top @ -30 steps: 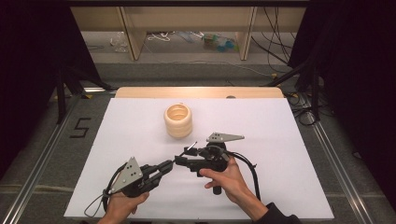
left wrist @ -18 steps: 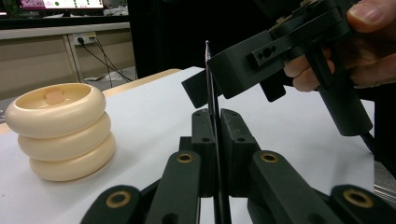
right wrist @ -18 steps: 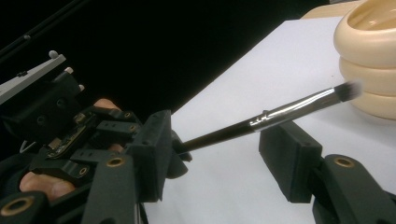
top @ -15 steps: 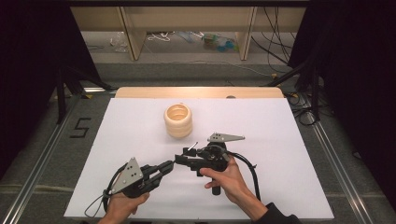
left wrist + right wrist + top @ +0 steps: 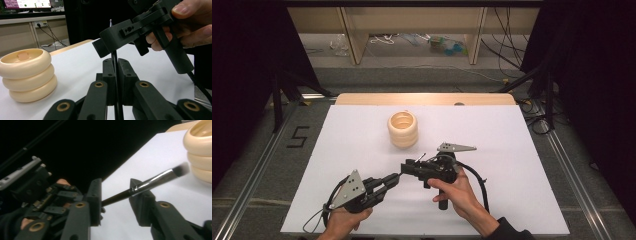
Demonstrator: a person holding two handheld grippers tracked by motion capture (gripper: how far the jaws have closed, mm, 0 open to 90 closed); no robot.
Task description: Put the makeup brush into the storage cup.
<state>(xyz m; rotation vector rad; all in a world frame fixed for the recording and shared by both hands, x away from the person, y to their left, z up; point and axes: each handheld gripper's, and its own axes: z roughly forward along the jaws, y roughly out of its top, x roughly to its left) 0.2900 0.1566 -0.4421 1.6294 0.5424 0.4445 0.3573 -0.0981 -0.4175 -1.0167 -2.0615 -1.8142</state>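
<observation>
Left gripper view looks along the left gripper [image 5: 116, 65], whose two black jaws are pressed together on the thin dark handle of a brush [image 5: 114, 56] that rises straight up between them. Just beyond and above those jaws sits the right gripper [image 5: 105, 47], held by the person's right hand [image 5: 190, 25], its tip close over the brush handle. Off to the left of the left gripper, farther out on the white table [image 5: 75, 70], stands a cream holder of three stacked rings [image 5: 26, 75], upright. In the right gripper view the right gripper [image 5: 115, 200] has its jaws spread apart; the brush [image 5: 147, 183] crosses the gap between them at a slant, its metal ferrule by one jaw and its flat bristle tip pointing toward the cream holder [image 5: 200, 150] beyond. From the high view, both grippers [image 5: 382, 184] [image 5: 404, 167] meet tip to tip near the person's edge, with the holder [image 5: 403, 129] well ahead of them.
</observation>
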